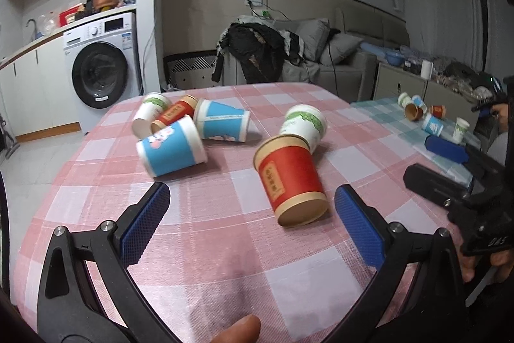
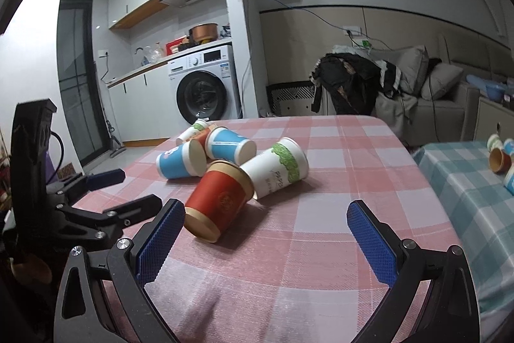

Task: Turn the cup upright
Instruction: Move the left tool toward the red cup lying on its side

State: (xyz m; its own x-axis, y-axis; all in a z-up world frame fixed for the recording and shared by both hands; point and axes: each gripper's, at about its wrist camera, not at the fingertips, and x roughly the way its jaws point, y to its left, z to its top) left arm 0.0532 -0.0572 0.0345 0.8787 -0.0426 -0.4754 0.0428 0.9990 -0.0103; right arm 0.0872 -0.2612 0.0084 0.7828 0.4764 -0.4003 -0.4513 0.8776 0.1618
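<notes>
Several paper cups lie on their sides on the pink checked table. The nearest is a red cup, also in the right wrist view, leaning against a white cup with green print. Two blue cups, a second red cup and a second white cup lie farther back left. My left gripper is open, empty, just short of the red cup. My right gripper is open and empty, the red cup near its left finger.
A second table with a teal checked cloth stands to the right and bears several more cups. A washing machine and a sofa with clothes stand beyond the table's far edge.
</notes>
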